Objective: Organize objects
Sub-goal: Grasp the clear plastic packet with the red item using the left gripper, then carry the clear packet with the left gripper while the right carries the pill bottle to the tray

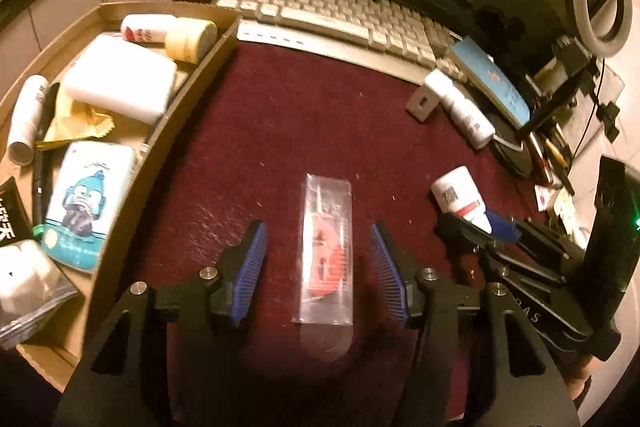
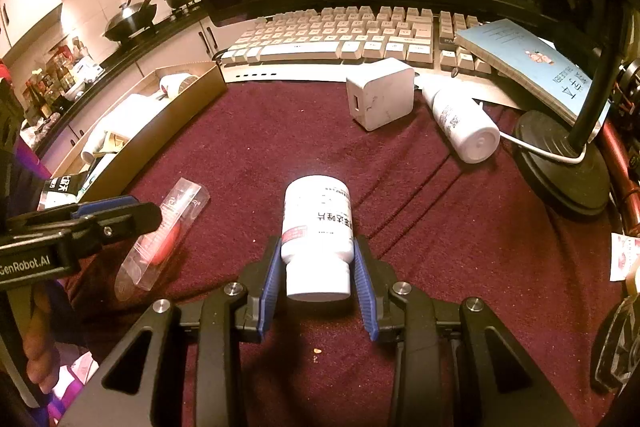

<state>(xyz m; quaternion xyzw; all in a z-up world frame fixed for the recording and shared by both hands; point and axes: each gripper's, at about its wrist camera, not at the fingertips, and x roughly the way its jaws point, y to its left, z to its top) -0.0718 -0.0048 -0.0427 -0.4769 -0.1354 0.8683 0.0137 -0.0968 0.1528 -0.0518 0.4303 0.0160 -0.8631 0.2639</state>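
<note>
A clear plastic packet with a red item inside [image 1: 327, 251] lies on the maroon cloth between the open fingers of my left gripper [image 1: 318, 243]; it also shows in the right wrist view [image 2: 160, 235]. My right gripper [image 2: 317, 259] is shut on a white pill bottle [image 2: 318, 235] that lies on the cloth with its cap toward the camera; the bottle also shows in the left wrist view [image 1: 460, 197]. A cardboard tray [image 1: 188, 95] at the left holds bottles, a white block and a blue cartoon packet.
A keyboard [image 2: 340, 35] and a TCL monitor stand at the back. A white charger [image 2: 380, 93], another white bottle [image 2: 464, 125], a blue notebook [image 2: 532, 63] and a lamp base [image 2: 560, 163] sit at the right.
</note>
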